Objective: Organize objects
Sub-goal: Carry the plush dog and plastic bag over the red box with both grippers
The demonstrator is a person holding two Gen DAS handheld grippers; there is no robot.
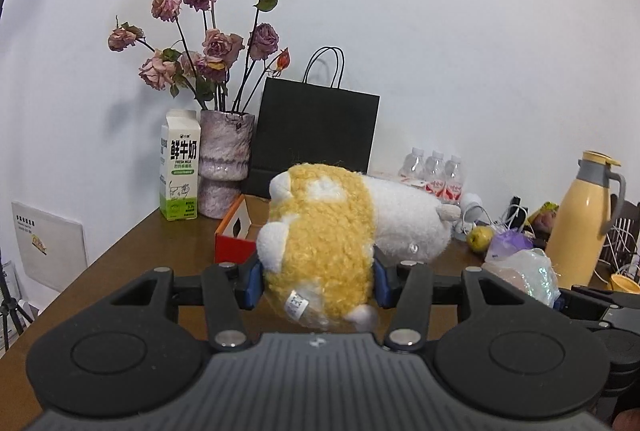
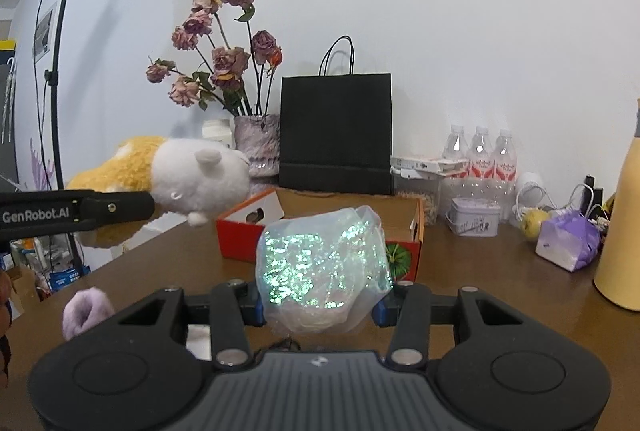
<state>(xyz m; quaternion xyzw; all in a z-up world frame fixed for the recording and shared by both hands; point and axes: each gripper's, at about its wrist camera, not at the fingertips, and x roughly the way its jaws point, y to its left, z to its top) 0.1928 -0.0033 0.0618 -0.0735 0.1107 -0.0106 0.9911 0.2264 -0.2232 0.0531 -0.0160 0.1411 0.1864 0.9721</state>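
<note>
My left gripper (image 1: pixel 318 281) is shut on a yellow and white plush toy (image 1: pixel 320 231) and holds it above the brown table (image 1: pixel 132 263); the toy also shows in the right wrist view (image 2: pixel 192 179) at the left. My right gripper (image 2: pixel 320 305) is shut on a glittery iridescent pouch (image 2: pixel 320 267), which also shows in the left wrist view (image 1: pixel 524 273). An open red cardboard box (image 2: pixel 240 235) lies just beyond both grippers, with a green striped item (image 2: pixel 398 257) inside.
At the back stand a milk carton (image 1: pixel 180 167), a vase of dried roses (image 1: pixel 224 163), a black paper bag (image 2: pixel 336 131), water bottles (image 2: pixel 480 151) and a tin (image 2: pixel 474 217). A yellow thermos (image 1: pixel 580 219), purple packet (image 2: pixel 568 241), green fruit (image 1: pixel 480 237) and purple fuzzy ring (image 2: pixel 86 311) are nearby.
</note>
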